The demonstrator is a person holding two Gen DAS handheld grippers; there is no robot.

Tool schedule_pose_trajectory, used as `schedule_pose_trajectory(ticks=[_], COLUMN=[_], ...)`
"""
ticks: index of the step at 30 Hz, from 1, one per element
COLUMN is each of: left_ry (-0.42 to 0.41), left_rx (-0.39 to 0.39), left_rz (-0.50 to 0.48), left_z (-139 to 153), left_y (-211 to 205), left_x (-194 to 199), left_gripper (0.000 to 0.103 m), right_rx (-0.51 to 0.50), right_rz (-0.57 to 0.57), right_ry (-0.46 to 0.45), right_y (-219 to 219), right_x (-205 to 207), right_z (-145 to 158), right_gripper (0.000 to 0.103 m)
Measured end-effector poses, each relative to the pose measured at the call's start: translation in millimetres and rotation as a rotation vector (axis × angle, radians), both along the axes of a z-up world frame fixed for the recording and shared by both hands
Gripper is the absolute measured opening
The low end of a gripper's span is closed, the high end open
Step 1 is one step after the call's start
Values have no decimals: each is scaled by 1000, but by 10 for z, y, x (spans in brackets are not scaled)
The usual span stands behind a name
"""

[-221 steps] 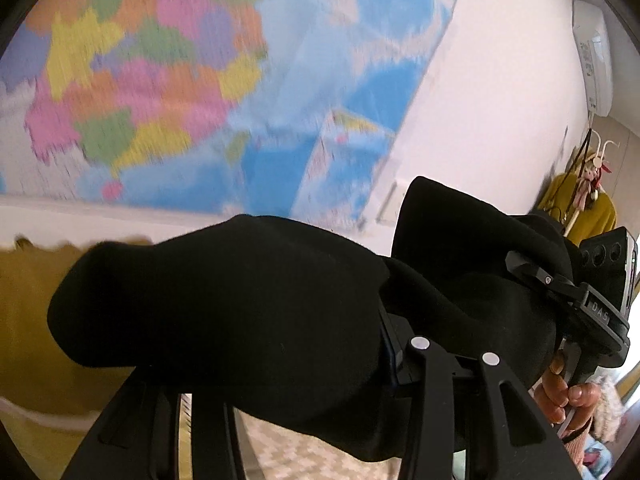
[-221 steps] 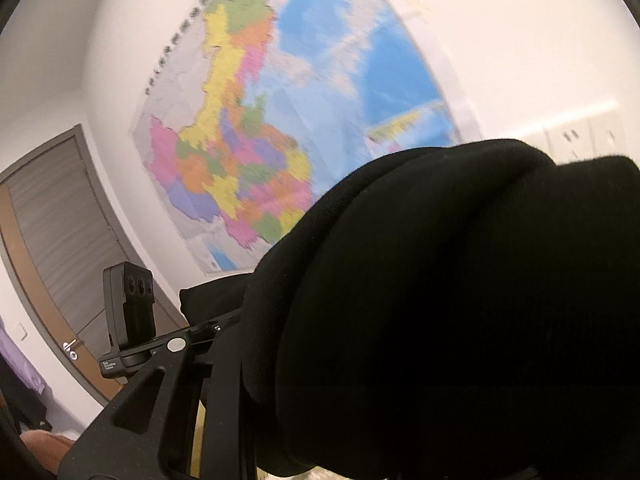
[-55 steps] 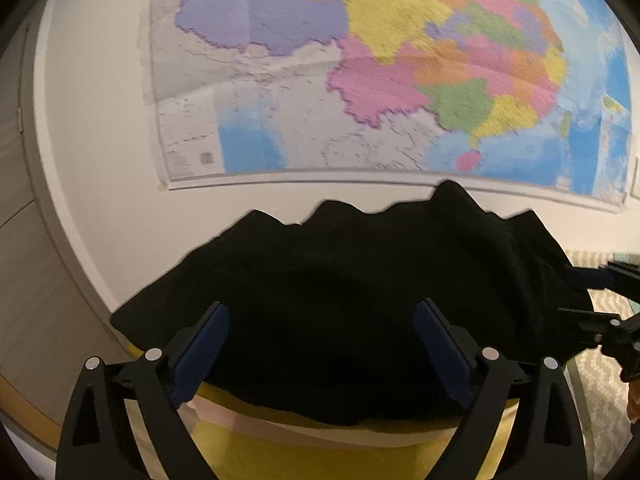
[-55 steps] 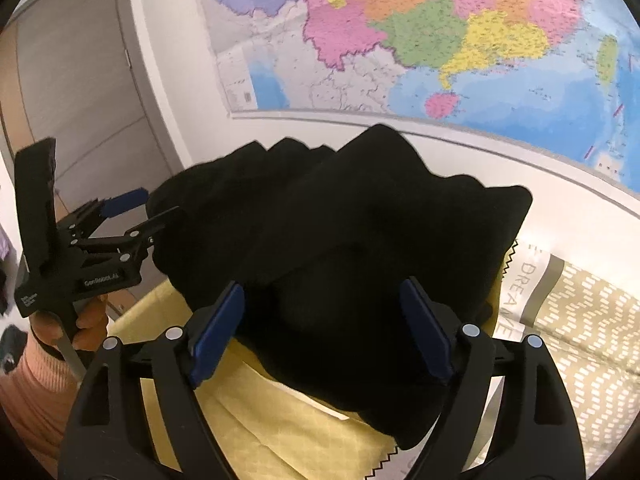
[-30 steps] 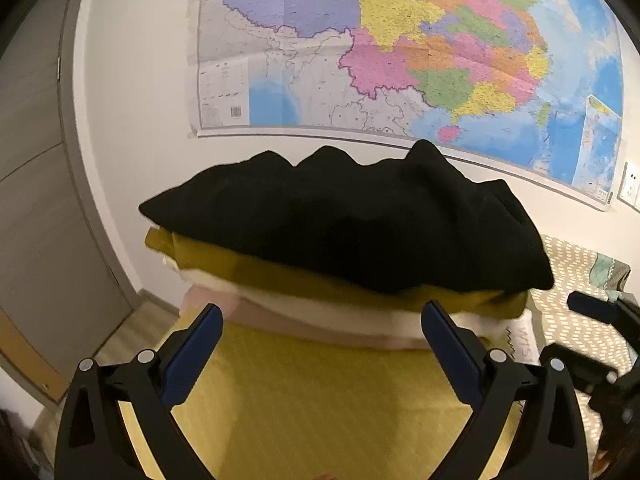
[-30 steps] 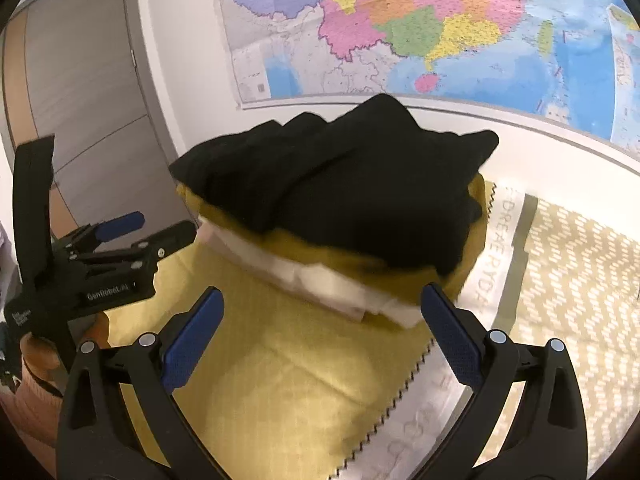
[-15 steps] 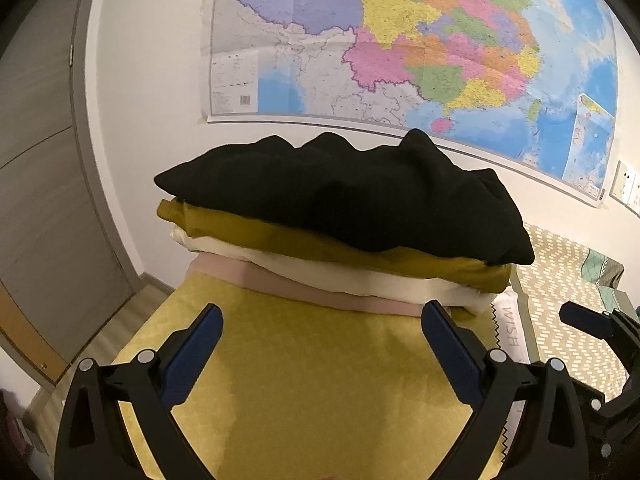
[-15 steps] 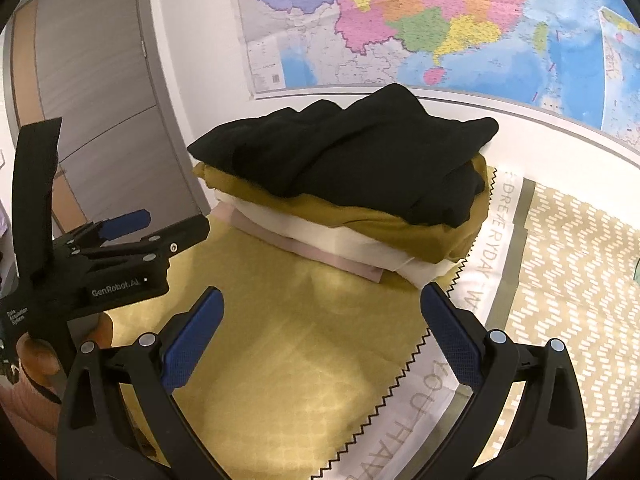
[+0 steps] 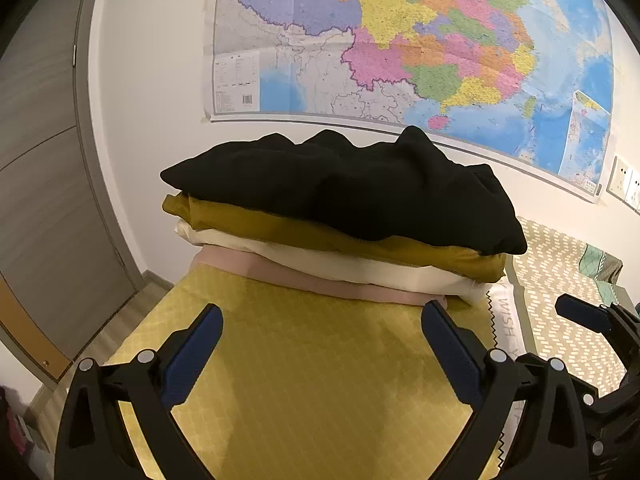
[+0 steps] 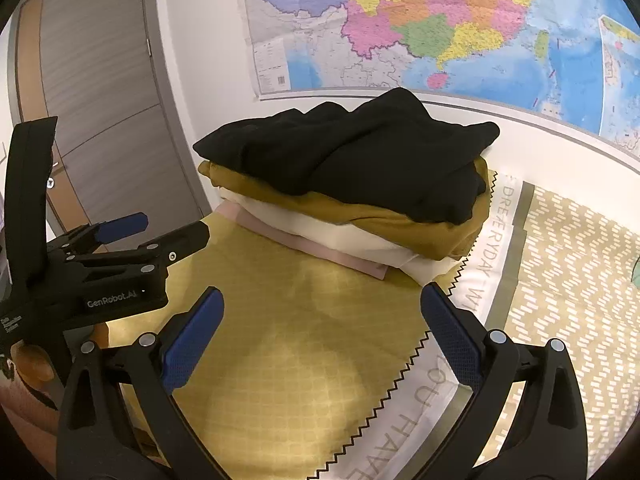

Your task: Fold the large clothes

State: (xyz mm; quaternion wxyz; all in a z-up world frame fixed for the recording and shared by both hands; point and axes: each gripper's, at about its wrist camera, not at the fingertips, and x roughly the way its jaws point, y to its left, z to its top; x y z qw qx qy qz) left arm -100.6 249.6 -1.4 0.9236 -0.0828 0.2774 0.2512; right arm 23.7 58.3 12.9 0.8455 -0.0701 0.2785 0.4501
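Black garment atop folded stack on yellow bedspread, both grippers' fingers released.

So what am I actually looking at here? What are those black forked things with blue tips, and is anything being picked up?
There is no robot here. A person holds one hand-held tool in each hand, and each tool carries a wide-angle camera looking forward along its two fingers. So you get two pictures: one from the left tool, one from the right.

The black forks with blue pads are the left tongs and the right tongs. Both stand wide open and hold nothing. The right view also shows the left tool from the side.

Ahead, on a yellow bedspread, lies a stack of folded clothes: a black garment on top, then a mustard one, a cream one and a pink one at the bottom. A map hangs on the wall behind.
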Motion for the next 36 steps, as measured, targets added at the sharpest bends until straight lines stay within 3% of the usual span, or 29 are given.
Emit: schedule_pose_trajectory(ticks=[36], left_ry=[6], left_rx=[3], left_rz=[-14], left_z=[-18], left_y=[-71], left_x=[-33], left_gripper=[96], right_rx=[10], right_rz=[-15], right_ry=[23], right_y=[-52], right_x=[-11], right_z=[-28], right_gripper=[97])
